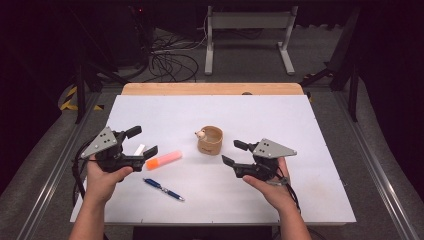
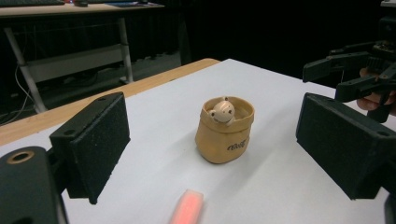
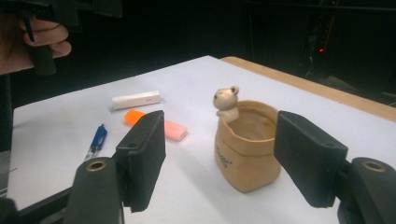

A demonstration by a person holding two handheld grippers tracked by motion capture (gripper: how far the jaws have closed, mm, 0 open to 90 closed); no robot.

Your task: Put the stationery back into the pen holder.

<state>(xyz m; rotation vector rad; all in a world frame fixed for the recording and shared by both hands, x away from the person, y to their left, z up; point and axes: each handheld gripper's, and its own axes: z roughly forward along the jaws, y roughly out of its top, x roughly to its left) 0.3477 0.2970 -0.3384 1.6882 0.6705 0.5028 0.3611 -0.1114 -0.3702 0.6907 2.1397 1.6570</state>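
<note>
Your left gripper [image 1: 138, 141] holds its jaws wide with nothing between them, left of the tan bag-shaped pot [image 1: 210, 140] at mid-table. Your right gripper [image 1: 233, 152], just right of the pot, is partly open and empty too.

pot [image 3: 247, 149]: tan, matt, creased like a paper sack, perhaps ceramic
bear [image 3: 226, 100]: pale, smooth, faint sheen
table [image 1: 300, 120]: white top, matt and smooth; bare wood strip along the far edge
pads [image 2: 95, 144]: black, grainy, rubbery matt
plate [image 1: 272, 148]: grey metal, dull
marker [image 1: 164, 159]: orange and pink plastic, slightly glossy
pen [image 1: 163, 189]: blue, shiny plastic
</note>
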